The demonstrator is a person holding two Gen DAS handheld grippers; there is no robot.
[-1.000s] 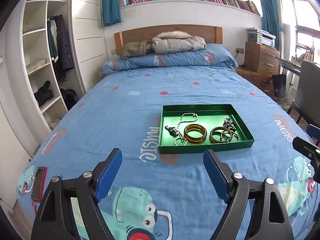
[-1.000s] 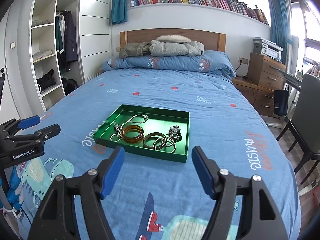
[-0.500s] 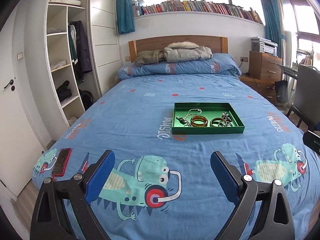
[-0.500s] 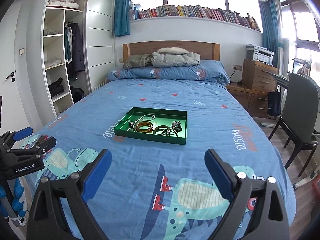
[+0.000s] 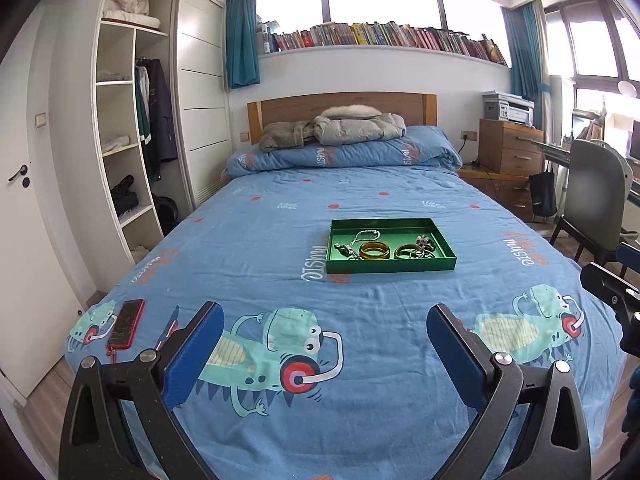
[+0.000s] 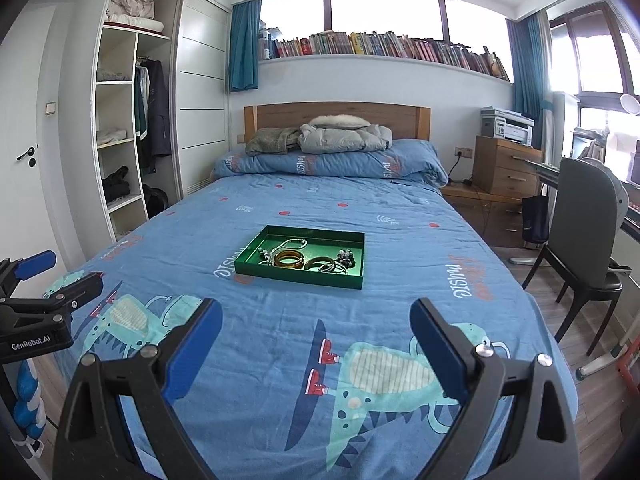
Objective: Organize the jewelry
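Observation:
A green tray (image 5: 390, 268) sits on the blue bedspread in the middle of the bed; it also shows in the right wrist view (image 6: 296, 279). In it lie an amber bangle (image 5: 374, 250), a darker bangle (image 5: 407, 251), a bead chain (image 5: 365, 236) and a dark beaded piece (image 5: 425, 243). My left gripper (image 5: 325, 322) is open and empty, well short of the tray over the foot of the bed. My right gripper (image 6: 316, 318) is open and empty, also far back from the tray.
A red phone (image 5: 126, 323) lies at the bed's near left corner. Wardrobe shelves (image 5: 124, 152) stand left. A grey chair (image 6: 584, 248) and a wooden dresser (image 6: 506, 168) stand right. Jackets (image 5: 340, 128) are piled on the folded duvet by the headboard.
Both grippers have pulled back from the tray toward the foot of the bed, so the tray looks smaller and farther. Both stay open and empty.

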